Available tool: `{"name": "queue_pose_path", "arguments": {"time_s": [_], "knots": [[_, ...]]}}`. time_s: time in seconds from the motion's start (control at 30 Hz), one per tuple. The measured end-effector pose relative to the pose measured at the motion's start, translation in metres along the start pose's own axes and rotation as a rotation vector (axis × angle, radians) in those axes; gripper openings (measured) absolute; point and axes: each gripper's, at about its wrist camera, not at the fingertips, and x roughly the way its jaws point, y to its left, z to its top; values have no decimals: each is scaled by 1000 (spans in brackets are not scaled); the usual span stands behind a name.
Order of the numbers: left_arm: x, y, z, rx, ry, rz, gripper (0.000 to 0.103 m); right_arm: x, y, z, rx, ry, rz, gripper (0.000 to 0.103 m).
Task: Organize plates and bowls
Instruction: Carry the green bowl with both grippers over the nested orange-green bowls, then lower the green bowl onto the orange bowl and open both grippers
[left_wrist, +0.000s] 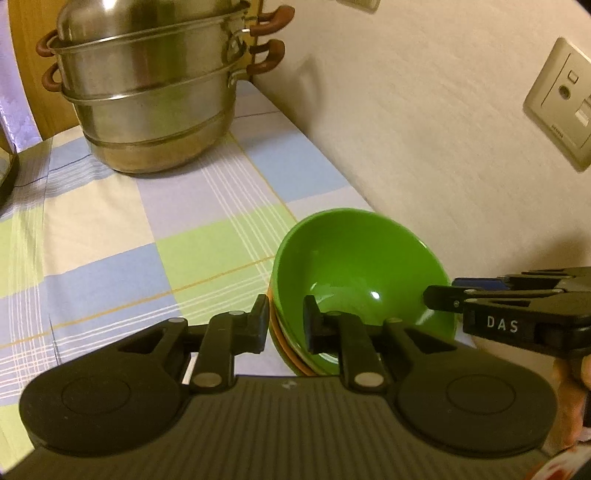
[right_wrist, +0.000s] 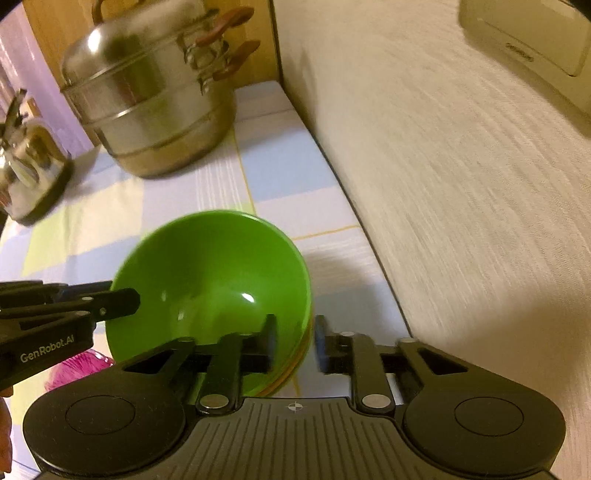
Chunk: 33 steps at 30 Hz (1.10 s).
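Note:
A green bowl (left_wrist: 354, 266) (right_wrist: 210, 273) tops a nested stack, with orange rims (left_wrist: 280, 343) (right_wrist: 291, 373) showing beneath, on the checked tablecloth beside the wall. My left gripper (left_wrist: 286, 326) straddles the stack's left rim, one finger outside and one inside the bowl, and the inner pad stands off the wall. My right gripper (right_wrist: 295, 341) straddles the opposite rim with a visible gap at its outer finger. Each gripper's tip also appears in the other view: the right gripper (left_wrist: 439, 295) and the left gripper (right_wrist: 125, 299).
A tall steel steamer pot (left_wrist: 147, 103) (right_wrist: 155, 110) stands at the back of the checked tablecloth (left_wrist: 110, 221). A metal kettle (right_wrist: 29, 162) sits at the far left. The wall (left_wrist: 443, 129) with a socket plate (left_wrist: 561, 103) runs close on the right. Something pink (right_wrist: 74, 369) lies near left.

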Motion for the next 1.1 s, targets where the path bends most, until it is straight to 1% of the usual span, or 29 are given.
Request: {"name": "queue_pose_path", "arguments": {"time_s": [0.07, 0.27, 0.4, 0.47, 0.53, 0.57, 0.63, 0.73, 0.77, 0.8, 0.83, 0.9, 0.93, 0.97, 1.1], "knots": [[-7, 1, -2, -12, -11, -5, 18, -5, -3, -2, 19, -15, -1, 34], [-36, 3, -18, -57, -47, -28, 24, -32, -5, -16, 59, -57, 18, 35], [-60, 4, -36, -79, -69, -30, 34, -57, -4, -30, 96, -79, 44, 37], [-72, 3, -48, -85, -78, -26, 37, -70, -2, -42, 110, -91, 54, 37], [-85, 2, -61, -90, -78, -19, 45, -81, 2, -52, 106, -98, 55, 38], [-92, 0, -68, -86, -82, -20, 47, -87, 4, -58, 100, -106, 53, 38], [-105, -3, -81, -84, -95, -12, 60, -101, 9, -71, 79, -129, 52, 39], [-124, -9, -102, -80, -111, -1, 68, -116, 15, -91, 59, -142, 57, 41], [-129, -10, -108, -86, -113, 1, 69, -122, 16, -99, 62, -143, 54, 42], [-133, -10, -114, -93, -114, 3, 73, -127, 16, -105, 69, -143, 54, 42], [-137, -11, -120, -100, -115, 5, 80, -130, 15, -112, 84, -143, 59, 44], [-143, -12, -132, -113, -114, 18, 85, -137, 12, -123, 126, -142, 71, 52], [-145, -11, -137, -118, -115, 23, 86, -139, 12, -127, 141, -141, 71, 58], [-147, -11, -142, -124, -114, 25, 87, -141, 13, -132, 150, -141, 65, 63], [-152, -8, -163, -152, -99, 41, 88, -149, 18, -155, 142, -141, 46, 66]]}}
